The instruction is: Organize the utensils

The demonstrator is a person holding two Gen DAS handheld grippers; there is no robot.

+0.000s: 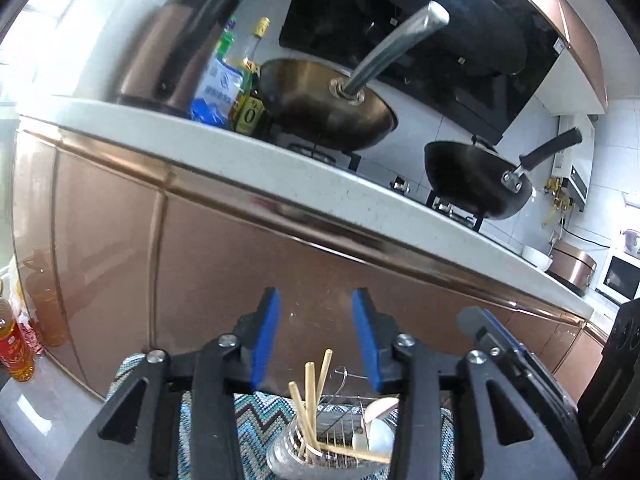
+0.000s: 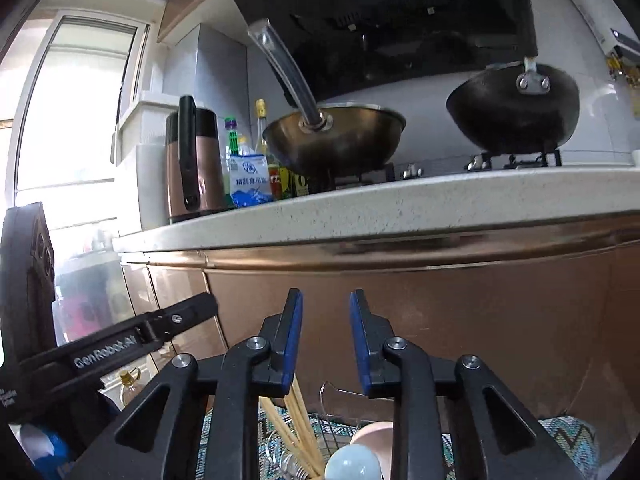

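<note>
Several wooden chopsticks (image 1: 310,396) stand in a clear glass holder (image 1: 288,452) beside a wire rack (image 1: 344,420) with pale spoons (image 1: 378,432), low in the left wrist view. The chopsticks (image 2: 298,424), rack (image 2: 340,424) and spoons (image 2: 352,464) also show low in the right wrist view. My left gripper (image 1: 316,340) is open and empty above them. My right gripper (image 2: 326,340) is open and empty above them too. The right gripper's body (image 1: 500,344) shows at the right of the left view; the left gripper's body (image 2: 120,344) shows at the left of the right view.
A zigzag-patterned cloth (image 1: 252,412) lies under the rack. Ahead is a brown cabinet front (image 1: 240,264) under a white counter edge (image 2: 400,204). On the counter stand a brass wok (image 2: 332,140), a black wok (image 2: 512,112), bottles (image 1: 248,80) and a kettle (image 2: 196,160).
</note>
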